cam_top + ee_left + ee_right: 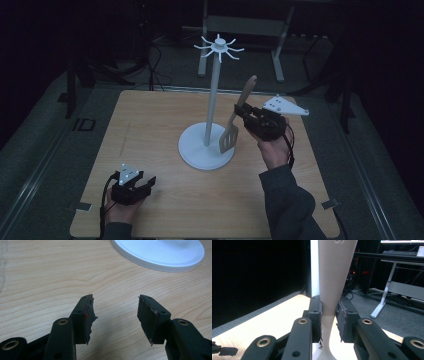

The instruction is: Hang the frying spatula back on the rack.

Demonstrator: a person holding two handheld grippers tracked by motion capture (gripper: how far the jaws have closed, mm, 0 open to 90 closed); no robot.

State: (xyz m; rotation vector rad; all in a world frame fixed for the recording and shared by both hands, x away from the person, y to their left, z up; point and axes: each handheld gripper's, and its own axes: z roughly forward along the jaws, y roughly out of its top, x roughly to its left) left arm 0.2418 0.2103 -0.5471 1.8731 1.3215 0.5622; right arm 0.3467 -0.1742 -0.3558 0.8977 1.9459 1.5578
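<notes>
Right gripper (245,116), frame centre-right: jaws pinching spatula (235,120) handle beside white stand (210,120). Left gripper (134,186), lower left on desk (150,130): jaws spread.

We see a worktop (50,272) of pale wood with clear wavy grain and a smooth matt face, and on it the stand (206,145) looks like smooth white plastic with a faint sheen. The spatula (231,134) looks like pale matt wood, and the left claw (115,317) is matt black plastic with brass-coloured rivets and ragged-edged dark pads.
</notes>
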